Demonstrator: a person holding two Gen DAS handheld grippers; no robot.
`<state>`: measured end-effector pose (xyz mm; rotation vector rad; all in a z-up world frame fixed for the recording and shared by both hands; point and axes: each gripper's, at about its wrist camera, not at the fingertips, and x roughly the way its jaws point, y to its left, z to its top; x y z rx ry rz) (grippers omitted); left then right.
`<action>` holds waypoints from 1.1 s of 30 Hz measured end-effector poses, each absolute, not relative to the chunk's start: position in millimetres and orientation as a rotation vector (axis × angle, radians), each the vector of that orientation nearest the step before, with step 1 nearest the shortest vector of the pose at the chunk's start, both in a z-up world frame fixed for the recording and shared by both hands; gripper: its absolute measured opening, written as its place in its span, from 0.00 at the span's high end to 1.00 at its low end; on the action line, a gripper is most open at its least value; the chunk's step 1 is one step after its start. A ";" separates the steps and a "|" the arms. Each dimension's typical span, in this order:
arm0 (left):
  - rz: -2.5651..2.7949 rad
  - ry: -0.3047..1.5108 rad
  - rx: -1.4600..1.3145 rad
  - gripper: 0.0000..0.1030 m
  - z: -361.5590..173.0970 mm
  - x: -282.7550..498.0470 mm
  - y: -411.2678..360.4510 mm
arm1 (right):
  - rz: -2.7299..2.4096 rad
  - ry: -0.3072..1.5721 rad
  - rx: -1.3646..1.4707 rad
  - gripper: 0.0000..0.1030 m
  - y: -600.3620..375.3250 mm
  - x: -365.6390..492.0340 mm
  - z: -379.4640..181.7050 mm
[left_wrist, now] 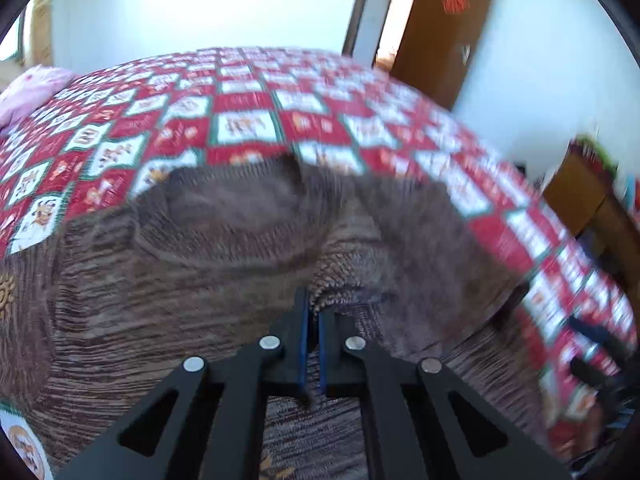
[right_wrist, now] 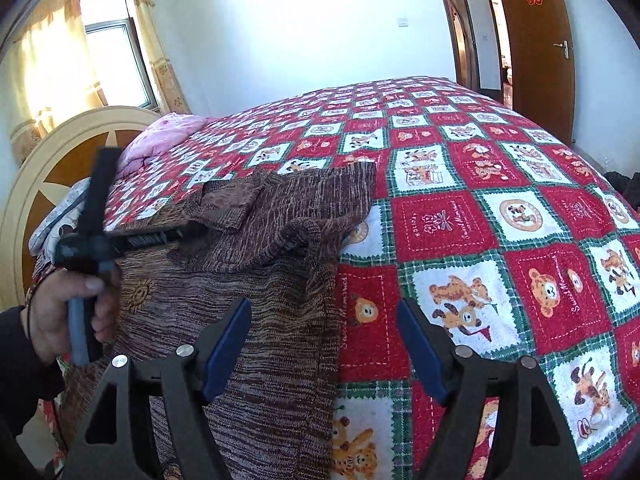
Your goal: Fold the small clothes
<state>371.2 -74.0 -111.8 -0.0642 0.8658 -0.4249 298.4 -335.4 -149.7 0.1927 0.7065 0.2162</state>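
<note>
A brown knitted sweater (right_wrist: 256, 304) lies spread on the bed, partly folded over itself near its far end. In the left wrist view the sweater (left_wrist: 180, 272) fills the lower half, blurred. My left gripper (left_wrist: 313, 300) is shut on a fold of the sweater's fabric and holds it just above the garment. The right wrist view shows the left gripper (right_wrist: 290, 245) reaching in from the left, pinching that fold. My right gripper (right_wrist: 324, 312) is open and empty, hovering over the sweater's right edge.
The bed has a red, white and green checked quilt (right_wrist: 480, 216) with bear pictures. A pink pillow (right_wrist: 164, 136) and a cream headboard (right_wrist: 40, 184) are at the left. A brown door (right_wrist: 536, 48) stands at the far right. A wooden cabinet (left_wrist: 580, 192) is beside the bed.
</note>
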 end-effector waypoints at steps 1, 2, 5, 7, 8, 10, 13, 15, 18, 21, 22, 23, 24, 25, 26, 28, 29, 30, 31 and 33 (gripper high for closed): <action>-0.441 0.861 -0.089 0.96 -105.6 369.8 -69.7 | 0.213 0.712 0.199 0.24 -336.4 299.0 -150.7; -0.440 0.855 -0.100 0.96 -100.5 367.9 -65.4 | 0.208 0.717 0.203 0.24 -337.5 299.2 -151.5; -0.435 0.866 -0.150 0.96 -96.0 364.0 -49.2 | 0.189 0.730 0.211 0.24 -339.9 300.8 -154.0; -0.426 0.889 -0.186 0.96 -102.2 363.9 -37.7 | 0.183 0.732 0.212 0.24 -340.0 300.9 -154.4; -0.411 0.897 -0.180 0.96 -108.0 367.8 -35.5 | 0.182 0.731 0.211 0.23 -339.3 300.8 -154.5; -0.398 0.917 -0.161 0.94 -118.8 372.2 -31.9 | 0.186 0.739 0.202 0.23 -336.2 301.6 -155.6; -0.298 0.957 -0.151 0.90 -135.9 381.3 -23.0 | 0.187 0.753 0.187 0.23 -332.3 303.2 -157.3; -0.252 0.988 -0.212 0.79 -145.6 385.1 -11.5 | 0.185 0.756 0.190 0.23 -332.7 303.5 -157.9; -0.237 0.963 -0.265 0.75 -142.1 381.0 -6.3 | 0.184 0.766 0.201 0.23 -334.9 305.4 -159.9; -0.215 0.891 -0.174 0.46 -129.1 370.8 -21.3 | 0.189 0.782 0.210 0.23 -335.0 307.9 -162.3; -0.212 0.865 -0.148 0.33 -124.5 367.7 -27.5 | 0.192 0.785 0.210 0.23 -334.5 308.2 -162.6; -0.208 0.846 -0.127 0.22 -121.9 367.2 -31.8 | 0.194 0.785 0.207 0.23 -333.4 307.8 -162.6; -0.202 0.829 -0.101 0.18 -119.7 366.5 -37.4 | 0.197 0.783 0.205 0.23 -332.9 307.3 -162.3; -0.192 0.821 -0.063 0.12 -119.5 367.9 -43.7 | 0.199 0.780 0.204 0.23 -332.5 306.6 -162.0; -0.167 0.823 -0.004 0.10 -121.5 372.0 -51.2 | 0.199 0.779 0.203 0.23 -332.2 306.7 -161.8; -0.116 0.847 0.144 0.10 -130.2 384.6 -65.6 | 0.197 0.784 0.201 0.22 -331.8 307.2 -162.3; -0.051 0.849 0.248 0.09 -134.3 390.3 -69.1 | 0.198 0.785 0.200 0.22 -331.6 307.3 -162.5; 0.020 0.832 0.296 0.09 -135.3 394.1 -64.9 | 0.199 0.785 0.201 0.22 -331.6 307.5 -162.5; 0.078 0.814 0.288 0.10 -132.5 397.9 -54.7 | 0.198 0.785 0.201 0.22 -331.6 307.4 -162.2; 0.127 0.810 0.168 0.10 -123.4 403.2 -25.3 | 0.200 0.783 0.199 0.22 -331.1 307.3 -161.8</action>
